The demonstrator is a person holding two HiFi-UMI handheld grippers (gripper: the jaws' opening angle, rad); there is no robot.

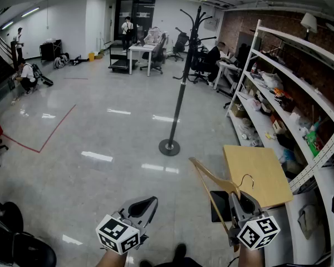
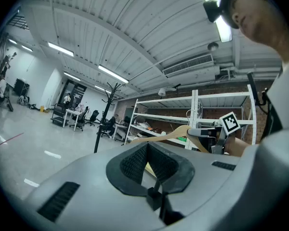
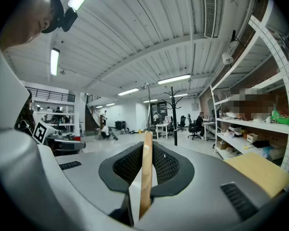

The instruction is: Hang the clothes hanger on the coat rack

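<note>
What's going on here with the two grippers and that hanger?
A person holds a two-jaw gripper in each hand in a large open office. The right gripper is shut on a wooden clothes hanger, which sticks up and forward from its jaws. The left gripper is open and empty. The black coat rack stands on the floor some way ahead, its hooks apparently bare, so the hanger is not yet hung.

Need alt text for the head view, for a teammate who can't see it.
The right hand-held gripper grips a wooden hanger; the left hand-held gripper is empty. A black coat rack stands ahead on the grey floor.
</note>
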